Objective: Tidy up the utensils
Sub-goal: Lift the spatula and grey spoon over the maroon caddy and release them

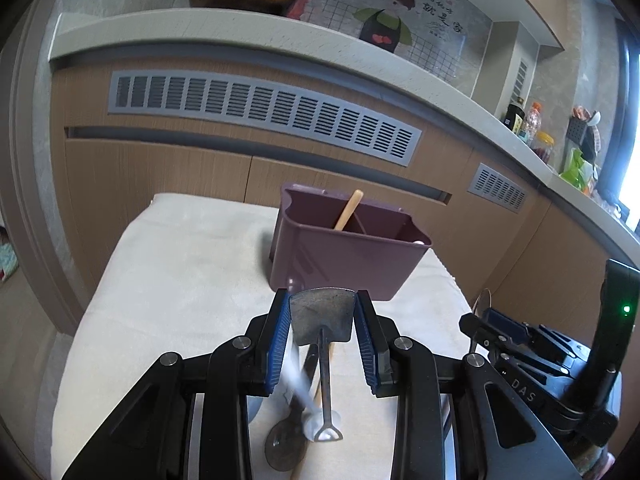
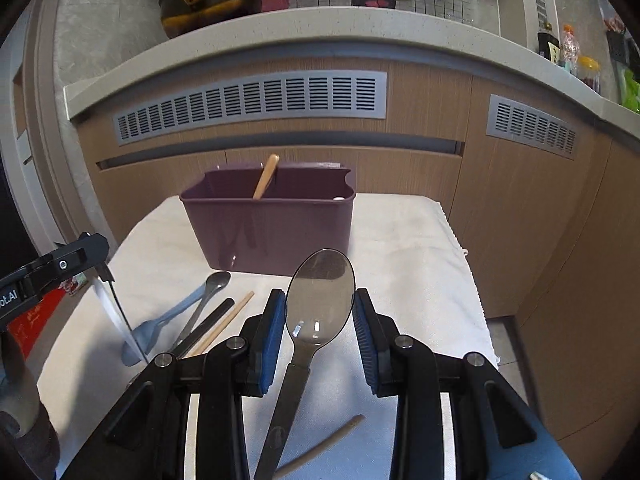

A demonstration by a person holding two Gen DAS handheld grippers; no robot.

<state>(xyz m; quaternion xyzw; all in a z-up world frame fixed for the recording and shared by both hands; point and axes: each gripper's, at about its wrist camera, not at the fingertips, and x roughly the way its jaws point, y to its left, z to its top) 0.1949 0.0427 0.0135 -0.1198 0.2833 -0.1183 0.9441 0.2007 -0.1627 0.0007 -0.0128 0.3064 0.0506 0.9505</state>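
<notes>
"das" on the right gripper [image 1: 524,390] — "ot.ai" on the left gripper [image 2: 10,300].

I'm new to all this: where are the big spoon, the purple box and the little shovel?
big spoon [image 2: 320,292], right wrist view, on its bowl.
purple box [image 2: 272,232], right wrist view, on its front wall.
little shovel [image 1: 322,314], left wrist view, on its blade.

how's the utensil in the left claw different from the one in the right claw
The small metal shovel spoon in the left claw has a flat, squared, dull blade; the large spoon in the right claw has a rounded, glossy bowl. The shovel's thin handle ends in a loop; the spoon's handle is broad and flat. Both are metal, gripped at the head, handles hanging down.
</notes>
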